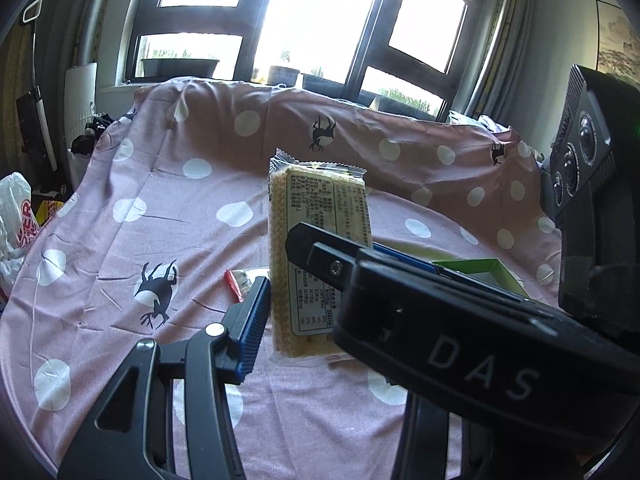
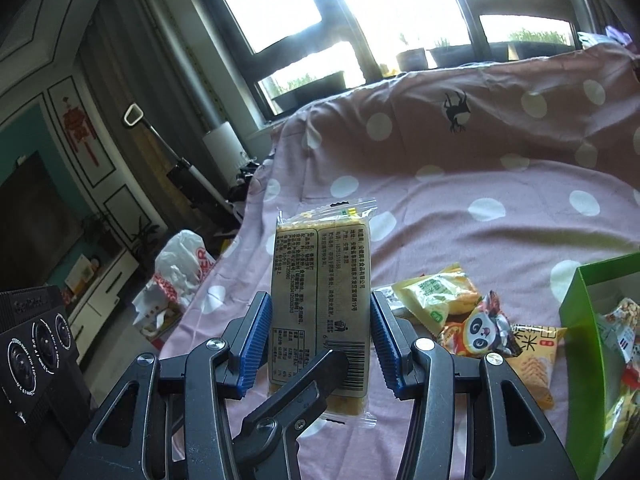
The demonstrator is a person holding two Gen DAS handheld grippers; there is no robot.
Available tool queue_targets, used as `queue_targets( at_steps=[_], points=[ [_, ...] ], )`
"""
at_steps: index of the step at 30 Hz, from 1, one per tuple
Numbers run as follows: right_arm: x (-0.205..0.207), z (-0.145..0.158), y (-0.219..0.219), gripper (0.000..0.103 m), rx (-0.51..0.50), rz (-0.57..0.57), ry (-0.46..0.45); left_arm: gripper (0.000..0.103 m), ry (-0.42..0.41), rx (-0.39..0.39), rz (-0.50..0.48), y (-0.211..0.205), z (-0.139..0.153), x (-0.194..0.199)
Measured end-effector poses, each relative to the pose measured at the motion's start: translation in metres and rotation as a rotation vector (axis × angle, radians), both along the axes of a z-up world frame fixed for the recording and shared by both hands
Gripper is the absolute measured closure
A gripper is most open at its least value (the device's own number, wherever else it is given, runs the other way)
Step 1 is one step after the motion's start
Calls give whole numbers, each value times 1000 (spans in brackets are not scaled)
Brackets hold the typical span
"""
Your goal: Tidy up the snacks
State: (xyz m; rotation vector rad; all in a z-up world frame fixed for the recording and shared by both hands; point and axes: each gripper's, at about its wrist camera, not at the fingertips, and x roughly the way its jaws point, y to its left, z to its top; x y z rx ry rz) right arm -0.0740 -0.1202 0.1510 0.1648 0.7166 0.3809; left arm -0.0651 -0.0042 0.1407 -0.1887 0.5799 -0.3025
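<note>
**Both grippers hold one cereal bar above the bedspread**

A long, flat cereal bar (image 2: 320,304) in a clear wrapper stands upright in the air over a pink bedspread (image 2: 500,200) with white dots and dark deer prints. Its printed back label faces both cameras.

The right gripper (image 2: 322,336) has its two blue ribbed pads pressed against the long side edges of the bar, one on each side, so its fingers are clamped on the bar across its width. In the right wrist view a black finger of the other gripper crosses the lower face of the packet.

In the left wrist view the left gripper (image 1: 298,284) grips the same cereal bar (image 1: 316,248) through its thin dimension: the blue pad (image 1: 252,328) sits against the left edge of the packet and a black finger lies across its front face. Its fingers are closed on the bar.

On the bedspread, below and right of the bar, lies a loose heap of snack packets (image 2: 472,312), one with a panda face. Just right of them stands a green box (image 2: 580,340) with more packets inside. A white plastic bag (image 2: 180,268) with red lettering lies on the floor beside the bed. A bright window (image 2: 360,12) with plant pots on its sill fills the background.
</note>
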Motion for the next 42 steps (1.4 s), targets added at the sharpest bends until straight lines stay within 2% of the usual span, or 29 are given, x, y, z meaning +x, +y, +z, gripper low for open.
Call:
queue_targets(
  at_steps=[13, 28, 33, 37, 38, 39, 42],
  points=[
    [-15, 23, -25, 50, -17, -52, -74, 58, -56, 11, -67, -30, 19, -4],
    [-29, 43, -76, 50, -20, -195, -121, 60, -91, 28, -203, -81, 33, 2],
    [-28, 42, -98, 50, -1, -249, -111, 61, -94, 49, -247, -103, 32, 7],
    [-29, 43, -117, 50, 6, -294, -105, 70, -84, 28, -320, -121, 28, 11],
    [-29, 42, -121, 52, 7, -292, -103, 73, -80, 22, -342, -125, 26, 12],
    [-29, 41, -125, 62, 14, -283, -95, 75, -69, 12, -367, -129, 23, 14],
    [-23, 33, -136, 62, 24, -310, -37, 75, -31, 18, -384, -141, 15, 21]
  ],
)
